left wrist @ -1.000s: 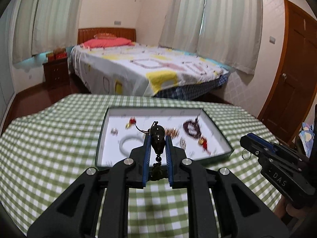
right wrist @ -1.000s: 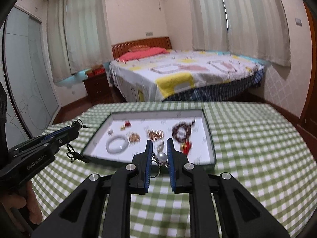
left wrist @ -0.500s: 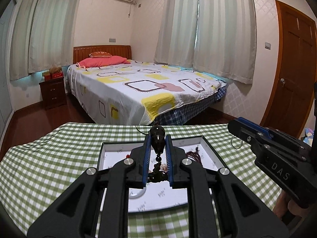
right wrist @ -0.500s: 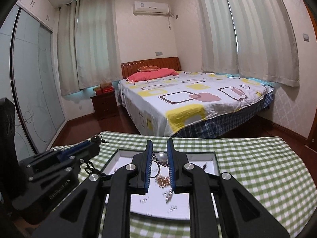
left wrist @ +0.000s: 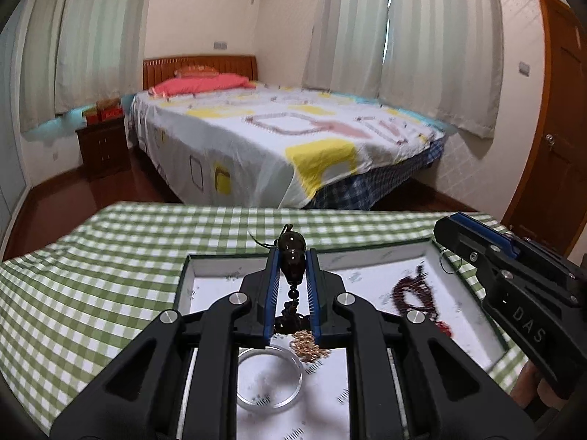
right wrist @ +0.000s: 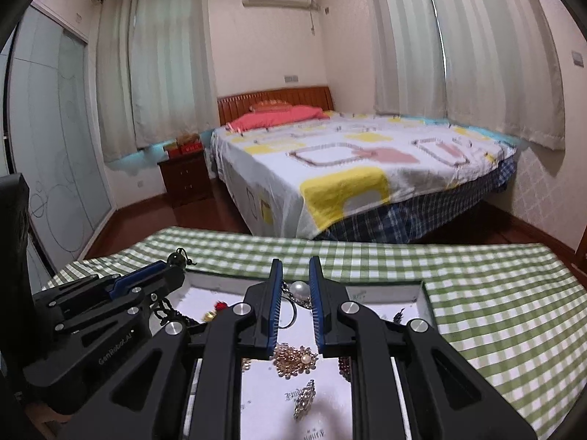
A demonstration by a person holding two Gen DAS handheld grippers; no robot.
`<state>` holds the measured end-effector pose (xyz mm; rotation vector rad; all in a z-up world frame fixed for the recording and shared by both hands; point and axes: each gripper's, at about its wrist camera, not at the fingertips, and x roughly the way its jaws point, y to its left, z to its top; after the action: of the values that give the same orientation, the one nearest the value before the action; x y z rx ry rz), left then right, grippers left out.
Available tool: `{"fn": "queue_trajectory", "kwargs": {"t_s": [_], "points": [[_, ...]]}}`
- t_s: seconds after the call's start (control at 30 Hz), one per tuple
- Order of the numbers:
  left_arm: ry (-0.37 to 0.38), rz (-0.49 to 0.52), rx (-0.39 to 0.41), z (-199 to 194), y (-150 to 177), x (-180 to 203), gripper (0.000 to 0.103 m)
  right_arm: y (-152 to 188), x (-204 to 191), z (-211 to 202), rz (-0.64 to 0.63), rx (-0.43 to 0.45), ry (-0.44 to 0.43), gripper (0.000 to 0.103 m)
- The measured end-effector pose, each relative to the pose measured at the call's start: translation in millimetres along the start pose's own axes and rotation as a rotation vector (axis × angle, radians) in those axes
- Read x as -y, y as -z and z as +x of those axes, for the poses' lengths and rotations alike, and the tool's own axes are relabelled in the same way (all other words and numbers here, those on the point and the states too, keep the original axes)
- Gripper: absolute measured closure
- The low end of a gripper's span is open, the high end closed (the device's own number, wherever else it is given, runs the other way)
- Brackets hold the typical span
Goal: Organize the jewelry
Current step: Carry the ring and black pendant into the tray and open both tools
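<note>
left claw grips the dark gourd pendant lengthwise, tip forward; right claw pinches the pearl keyring.

bed, nightstand, door, checked tablecloth

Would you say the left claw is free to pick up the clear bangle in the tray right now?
Probably not: the left claw is shut on a dark bead pendant, though the bangle lies uncovered just below.
</note>
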<state>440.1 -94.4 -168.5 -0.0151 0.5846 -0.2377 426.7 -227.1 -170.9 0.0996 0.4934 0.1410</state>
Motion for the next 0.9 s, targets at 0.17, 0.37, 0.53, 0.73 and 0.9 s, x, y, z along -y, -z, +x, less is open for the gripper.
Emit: {"fn": "queue_trajectory", "kwargs": {"t_s": [0.17,0.37,0.53,0.73,0.9], "points": [[-0.014,-0.007,-0.066,30,3,-9,0.088,5,3,30,0.007,-0.078,0.013,0.087],[-0.031,-0.011,-0.134,50,6,-16,0.088,12,4,53,0.000,-0.156,0.037,0.087],[-0.048,-0.015,-0.144,57,8,-20,0.083,15,4,63,-0.005,-0.205,0.051,0.087],[-0.056,-0.013,-0.144,61,7,-19,0.068,15,11,70,0.021,-0.245,0.059,0.085],[-0.056,0.000,-0.136,60,7,-17,0.056,14,11,66,0.022,-0.225,0.069,0.055]]}}
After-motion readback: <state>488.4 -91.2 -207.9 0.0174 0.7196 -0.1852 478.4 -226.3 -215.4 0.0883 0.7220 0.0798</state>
